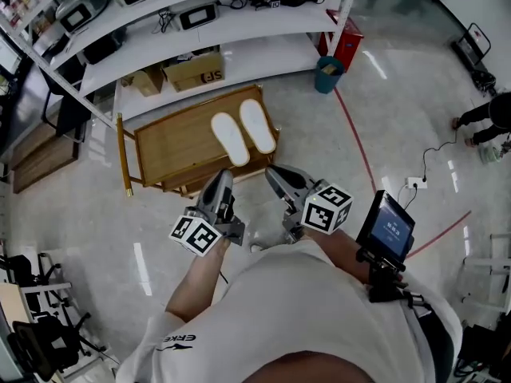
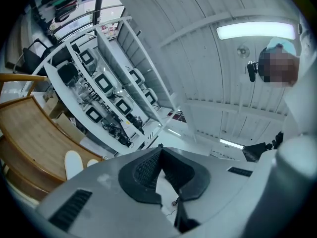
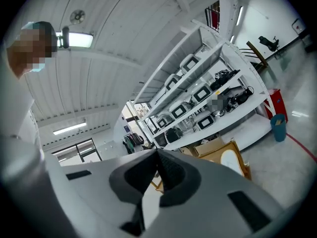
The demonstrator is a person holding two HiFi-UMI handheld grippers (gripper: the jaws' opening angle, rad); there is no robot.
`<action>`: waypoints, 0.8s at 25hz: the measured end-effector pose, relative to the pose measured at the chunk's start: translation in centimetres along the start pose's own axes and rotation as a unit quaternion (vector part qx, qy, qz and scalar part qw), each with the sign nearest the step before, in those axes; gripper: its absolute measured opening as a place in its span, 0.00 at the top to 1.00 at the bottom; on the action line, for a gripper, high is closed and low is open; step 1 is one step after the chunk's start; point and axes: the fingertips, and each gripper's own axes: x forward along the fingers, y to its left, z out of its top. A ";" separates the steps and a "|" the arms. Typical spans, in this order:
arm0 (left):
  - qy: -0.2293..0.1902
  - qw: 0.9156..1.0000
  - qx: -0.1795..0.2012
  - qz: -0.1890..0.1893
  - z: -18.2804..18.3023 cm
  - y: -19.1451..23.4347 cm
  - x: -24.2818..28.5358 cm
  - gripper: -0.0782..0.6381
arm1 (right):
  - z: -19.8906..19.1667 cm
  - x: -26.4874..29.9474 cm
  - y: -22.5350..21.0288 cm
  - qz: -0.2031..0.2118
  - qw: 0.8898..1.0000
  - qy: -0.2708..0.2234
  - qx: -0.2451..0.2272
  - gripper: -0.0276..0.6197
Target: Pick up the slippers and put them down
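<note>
Shelving [image 1: 239, 24] is blocking frame top behind wooden tabletop [image 1: 176, 146]; slippers [image 1: 257, 124] are occupying its right part; floor [image 1: 415, 118] at right is lying open.

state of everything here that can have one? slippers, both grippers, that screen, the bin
slippers: side by side, lying flat on the wooden rack, not held
left gripper: shut, empty
right gripper: shut, empty
screen: lit
teal bin: upright on the floor

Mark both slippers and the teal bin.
Left slipper [image 1: 230, 140], head view: its white middle.
Right slipper [image 1: 257, 125], head view: its white middle.
Teal bin [image 1: 326, 80], head view: side wall.
</note>
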 end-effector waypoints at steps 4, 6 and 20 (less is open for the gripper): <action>-0.002 1.000 0.005 -0.013 0.5 -1.6 2.1 0.88 | 2.2 -0.9 -0.4 -0.003 1.000 -0.012 -0.011 0.95; -0.002 1.000 0.008 -0.019 0.4 -2.3 3.1 0.89 | 2.7 -1.2 -1.0 -0.006 1.000 -0.012 -0.010 0.95; 0.010 1.000 0.007 -0.009 -1.9 -3.0 4.1 0.88 | 2.0 -2.6 -3.0 -0.015 1.000 0.002 0.015 0.95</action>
